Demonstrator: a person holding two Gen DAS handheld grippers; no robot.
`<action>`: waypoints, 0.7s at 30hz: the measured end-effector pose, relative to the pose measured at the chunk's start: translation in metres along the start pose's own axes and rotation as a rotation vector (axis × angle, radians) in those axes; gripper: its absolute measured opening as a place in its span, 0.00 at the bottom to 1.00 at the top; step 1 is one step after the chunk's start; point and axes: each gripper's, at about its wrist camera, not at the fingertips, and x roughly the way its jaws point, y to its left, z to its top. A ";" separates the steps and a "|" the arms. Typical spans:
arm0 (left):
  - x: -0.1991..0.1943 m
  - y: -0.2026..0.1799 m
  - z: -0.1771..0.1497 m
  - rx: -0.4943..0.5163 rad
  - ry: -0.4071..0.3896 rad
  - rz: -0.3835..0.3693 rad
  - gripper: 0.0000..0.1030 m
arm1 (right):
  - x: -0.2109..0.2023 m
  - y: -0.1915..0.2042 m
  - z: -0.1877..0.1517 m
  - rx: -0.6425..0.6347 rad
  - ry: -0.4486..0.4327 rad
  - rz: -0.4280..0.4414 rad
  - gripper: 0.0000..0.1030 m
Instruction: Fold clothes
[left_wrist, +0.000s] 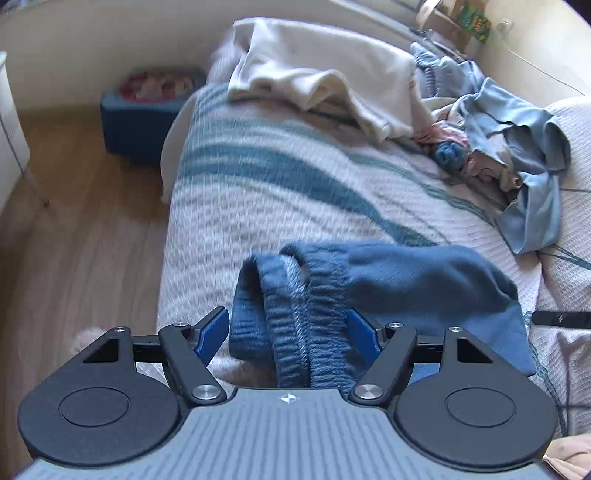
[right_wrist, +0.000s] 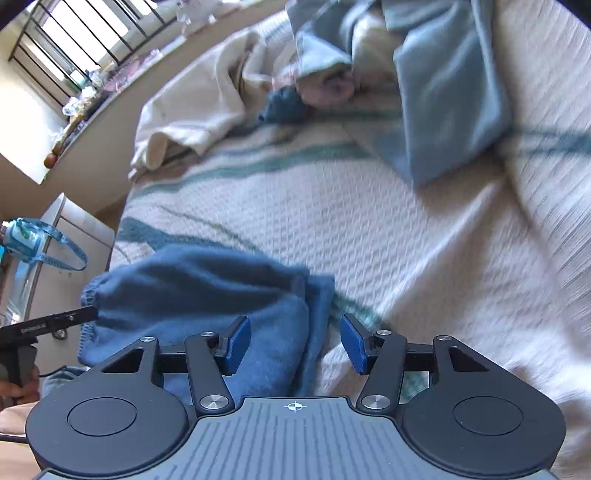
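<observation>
On the striped bedspread (left_wrist: 295, 192) the blue trousers (left_wrist: 369, 288) lie folded, lengthwise across me, ribbed waistband bunched leftward. Both my left claw (left_wrist: 290, 332) and right claw (right_wrist: 291, 343) stand apart, gripping nothing.

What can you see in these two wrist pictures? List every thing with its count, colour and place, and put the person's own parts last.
blue garment: one, dark blue, with a ribbed waistband, on the near part of the bed, between the jaws of both tools.
cream cloth: one, off-white, crumpled at the far end of the bed.
pile of clothes: one heap, light blue and pink, far right on the bed.
bedspread: one, white with teal stripes, covering the bed.
box: one, blue, on the wooden floor left of the bed.
left tool: black with blue pads, open.
right tool: same colours, open.
hand: one, lower left edge, right wrist view.
</observation>
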 end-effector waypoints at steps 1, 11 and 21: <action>0.003 0.000 -0.001 -0.001 0.003 0.001 0.67 | 0.005 0.002 0.000 -0.008 0.015 -0.012 0.53; 0.014 -0.003 -0.011 0.003 0.042 -0.032 0.71 | 0.030 0.008 -0.009 -0.066 0.044 -0.019 0.53; -0.012 -0.016 -0.013 0.011 0.008 -0.078 0.28 | 0.011 0.031 -0.004 -0.153 0.026 0.002 0.11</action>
